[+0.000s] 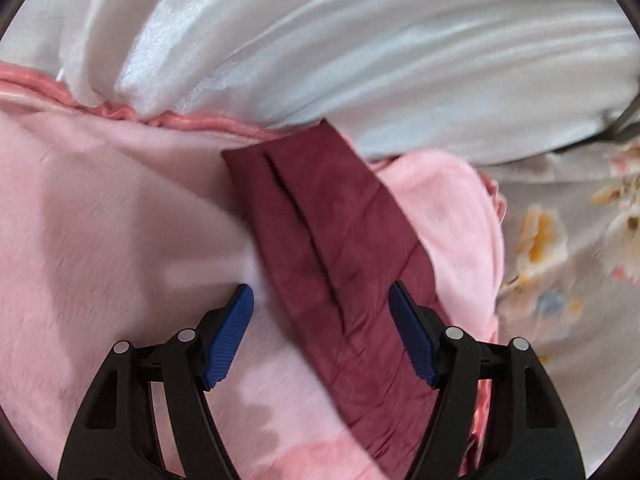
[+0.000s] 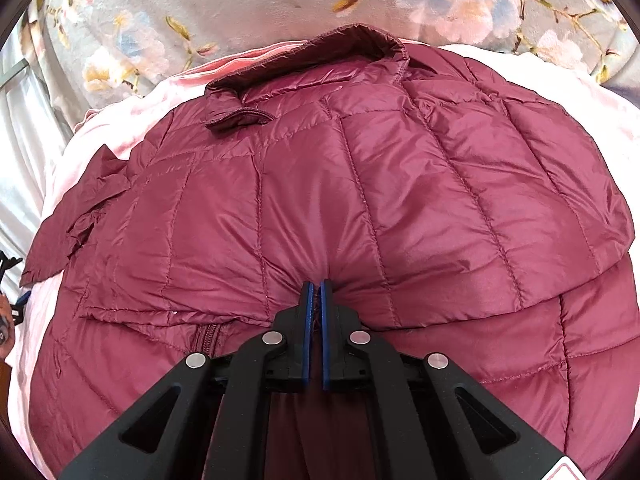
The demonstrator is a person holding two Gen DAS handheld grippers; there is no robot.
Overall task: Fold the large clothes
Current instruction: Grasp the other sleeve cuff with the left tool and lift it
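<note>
One maroon quilted jacket (image 2: 360,184) spread on one pink blanket (image 2: 80,168), my right gripper (image 2: 315,286) pinching a fold at its six o'clock edge, my left gripper (image 1: 320,304) spread wide, one sleeve (image 1: 336,248) between the fingers, untouched, one white curtain (image 1: 360,48) at twelve o'clock.

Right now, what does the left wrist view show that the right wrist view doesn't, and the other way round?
Only the left wrist view: the open left claw over a flat maroon strip lying between its fingers, ungripped, plus a pale satin sheet.

Only the right wrist view: the right claw shut on a pinch of the quilted maroon jacket, whose collar lies at the far end.

Both: the pink blanket underneath and the floral bedcover beyond.
</note>
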